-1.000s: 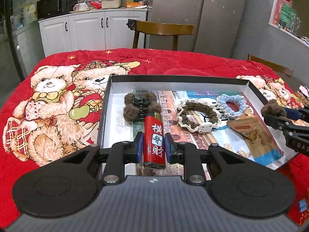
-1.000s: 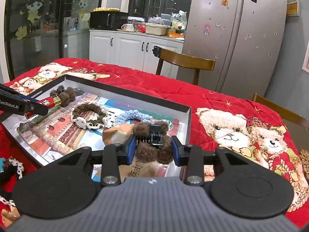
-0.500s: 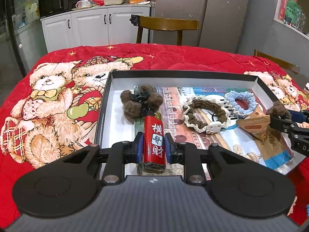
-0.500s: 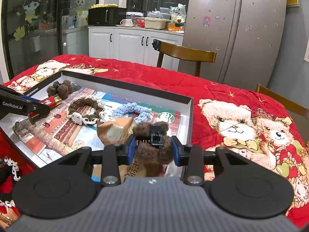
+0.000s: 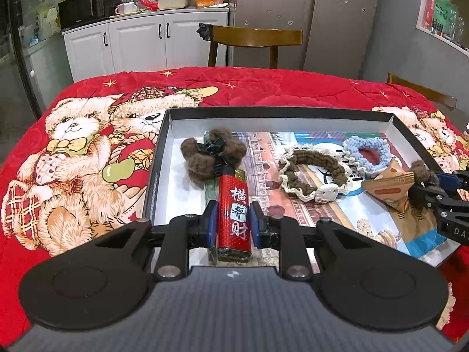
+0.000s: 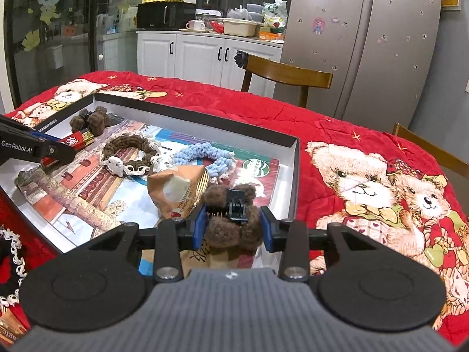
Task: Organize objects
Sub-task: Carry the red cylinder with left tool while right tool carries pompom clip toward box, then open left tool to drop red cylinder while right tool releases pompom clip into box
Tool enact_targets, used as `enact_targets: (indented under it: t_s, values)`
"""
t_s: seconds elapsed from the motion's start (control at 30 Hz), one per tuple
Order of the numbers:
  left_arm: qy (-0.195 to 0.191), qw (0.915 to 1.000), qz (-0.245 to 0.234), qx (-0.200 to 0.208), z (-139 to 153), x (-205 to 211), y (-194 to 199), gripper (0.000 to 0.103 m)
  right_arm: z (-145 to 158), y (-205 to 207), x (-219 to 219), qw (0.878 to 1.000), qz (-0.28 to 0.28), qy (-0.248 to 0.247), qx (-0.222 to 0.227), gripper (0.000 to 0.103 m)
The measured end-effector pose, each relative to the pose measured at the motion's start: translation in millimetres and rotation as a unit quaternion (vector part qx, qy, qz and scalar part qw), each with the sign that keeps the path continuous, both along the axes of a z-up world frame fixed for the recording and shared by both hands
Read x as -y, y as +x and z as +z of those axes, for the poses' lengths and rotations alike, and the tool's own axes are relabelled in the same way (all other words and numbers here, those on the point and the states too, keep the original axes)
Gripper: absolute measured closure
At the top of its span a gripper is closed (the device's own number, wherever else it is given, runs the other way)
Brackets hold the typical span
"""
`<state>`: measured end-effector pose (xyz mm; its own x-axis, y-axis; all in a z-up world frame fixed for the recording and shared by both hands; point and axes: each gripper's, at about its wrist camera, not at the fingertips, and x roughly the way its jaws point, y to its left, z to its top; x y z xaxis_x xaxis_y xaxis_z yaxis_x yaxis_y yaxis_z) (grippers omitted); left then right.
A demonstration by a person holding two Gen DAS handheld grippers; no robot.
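Note:
My left gripper (image 5: 233, 220) is shut on a red lighter (image 5: 233, 211) with white characters, held over the near left part of the black box (image 5: 278, 111). My right gripper (image 6: 231, 223) is shut on a brown fuzzy hair claw clip (image 6: 231, 223), over the box's near right corner (image 6: 294, 176). A second brown fuzzy claw clip (image 5: 212, 155) lies in the box just beyond the lighter. A brown crochet scrunchie (image 5: 313, 173), a blue crochet scrunchie (image 5: 366, 154) and a tan snack packet (image 5: 392, 184) lie inside too.
The box sits on a red teddy-bear quilt (image 5: 88, 146) covering the table. A lace-trimmed item (image 6: 11, 252) lies outside the box at the near left of the right wrist view. Wooden chairs (image 5: 255, 38) stand behind the table, with cabinets and a fridge beyond.
Both grippers have drawn back slightly toward the near side, still holding the lighter and the claw clip. The items in the box have not moved.

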<state>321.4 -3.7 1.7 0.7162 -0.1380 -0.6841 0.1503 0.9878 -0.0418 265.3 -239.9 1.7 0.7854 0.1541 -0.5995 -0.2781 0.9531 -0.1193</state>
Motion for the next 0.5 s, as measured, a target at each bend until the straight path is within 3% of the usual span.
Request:
enact_targets:
  t_s: [0.5]
  values:
    - [0.000, 0.9999, 0.004, 0.015, 5.3, -1.1, -2.7, 0.075, 0.5, -0.6, 0.9, 1.000, 0.000, -0.003, 0.005, 0.042]
